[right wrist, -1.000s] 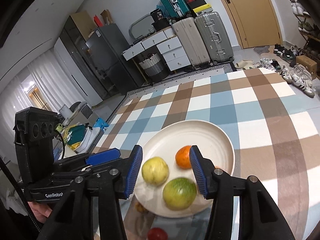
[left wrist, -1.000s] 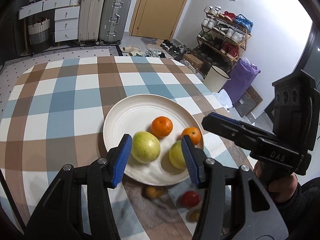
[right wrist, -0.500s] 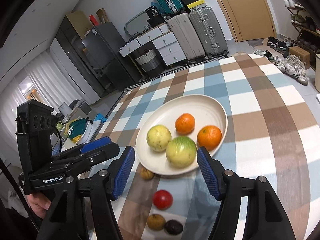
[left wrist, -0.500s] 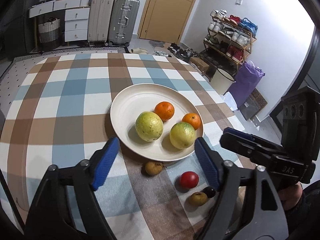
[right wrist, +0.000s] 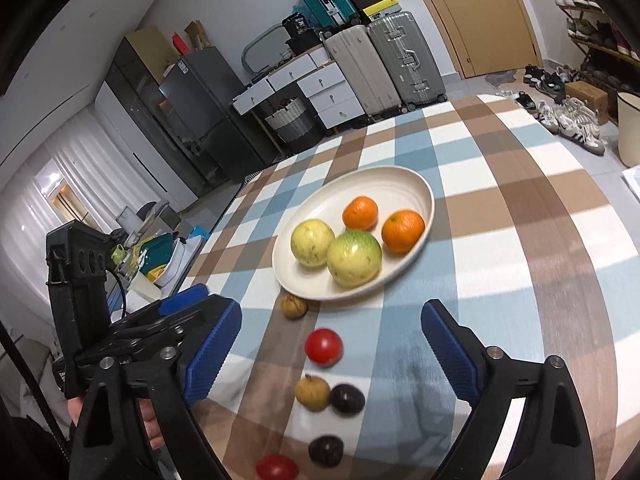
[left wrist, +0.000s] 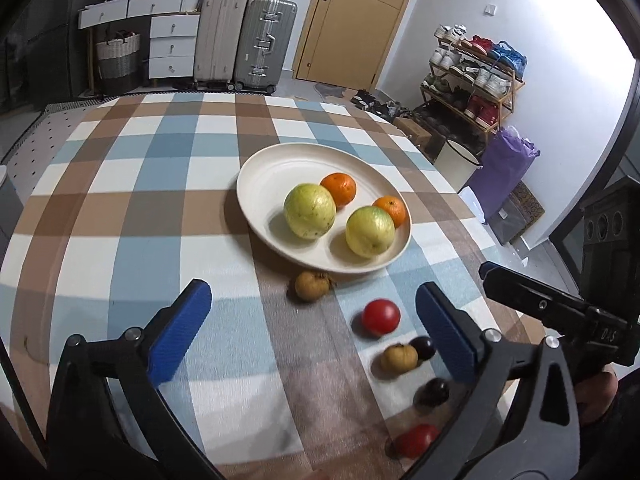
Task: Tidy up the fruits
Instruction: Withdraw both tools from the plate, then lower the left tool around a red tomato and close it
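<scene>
A round cream plate [left wrist: 256,184] sits in the middle of the table with the brown, blue and white checked cloth [left wrist: 132,184]. On the plate are two big yellow-green round fruits [left wrist: 310,211] and two small oranges [left wrist: 339,189]. Six little fruits lie on the cloth, not yet on the plate: a small brown wrinkly fruit [left wrist: 311,286] right by the plate's near edge, a shiny red round fruit [left wrist: 381,317], another brown one [left wrist: 398,357] touching a dark purple fruit [left wrist: 423,347], then one more dark fruit [left wrist: 432,393] and one more red fruit [left wrist: 416,440] close to the table edge. The left gripper with blue pads [left wrist: 314,332] hangs over the small fruits, and its jaws are opening wide with nothing pinched between them. The right gripper with blue pads [right wrist: 332,354] does the same; its jaws are opening too, and they hold nothing. I think the big fruits are done and the small ones come next. The next move calls for a gripper to come down over one little fruit, like the red one, and squeeze gently so it does not roll away or squash. I can read "DAS" on the side of the right gripper in the left camera's view. The white words on the left gripper are too blurry to read.
</scene>
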The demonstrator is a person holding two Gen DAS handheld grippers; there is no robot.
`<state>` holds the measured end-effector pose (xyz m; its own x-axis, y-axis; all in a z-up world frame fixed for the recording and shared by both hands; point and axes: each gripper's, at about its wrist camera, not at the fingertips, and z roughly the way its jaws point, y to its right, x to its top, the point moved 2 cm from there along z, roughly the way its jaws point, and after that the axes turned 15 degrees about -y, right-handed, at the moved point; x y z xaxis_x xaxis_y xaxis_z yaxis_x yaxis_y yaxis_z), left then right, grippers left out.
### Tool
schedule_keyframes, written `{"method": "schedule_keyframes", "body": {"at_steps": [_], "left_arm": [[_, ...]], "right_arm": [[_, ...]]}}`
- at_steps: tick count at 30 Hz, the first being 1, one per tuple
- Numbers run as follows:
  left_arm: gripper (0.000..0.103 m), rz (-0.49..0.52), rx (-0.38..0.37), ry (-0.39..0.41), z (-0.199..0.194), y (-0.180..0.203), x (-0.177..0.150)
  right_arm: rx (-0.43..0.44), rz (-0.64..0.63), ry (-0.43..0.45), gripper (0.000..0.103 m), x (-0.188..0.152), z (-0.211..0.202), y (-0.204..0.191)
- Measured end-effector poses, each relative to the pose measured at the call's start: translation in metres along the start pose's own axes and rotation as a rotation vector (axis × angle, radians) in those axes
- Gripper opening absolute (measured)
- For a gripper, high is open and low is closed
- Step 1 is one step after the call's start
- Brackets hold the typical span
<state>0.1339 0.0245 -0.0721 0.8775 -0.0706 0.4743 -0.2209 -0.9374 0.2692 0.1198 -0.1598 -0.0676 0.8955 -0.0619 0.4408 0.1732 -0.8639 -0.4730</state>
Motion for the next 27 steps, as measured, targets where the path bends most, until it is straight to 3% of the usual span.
{"method": "schedule_keyframes", "body": {"at_steps": [13,27], "left_arm": [[0.102,0.049,0.002,-0.075,-0.001,0.017,-0.056],[0.102,0.137,-0.022,-0.157,0.011,0.052,-0.094]], "right_arm": [[-0.015,0.010,-0.010,0.096,-0.033,-0.012,-0.002],[-0.025,0.031,-0.016,0.097,-0.059,-0.019,0.001]]}}
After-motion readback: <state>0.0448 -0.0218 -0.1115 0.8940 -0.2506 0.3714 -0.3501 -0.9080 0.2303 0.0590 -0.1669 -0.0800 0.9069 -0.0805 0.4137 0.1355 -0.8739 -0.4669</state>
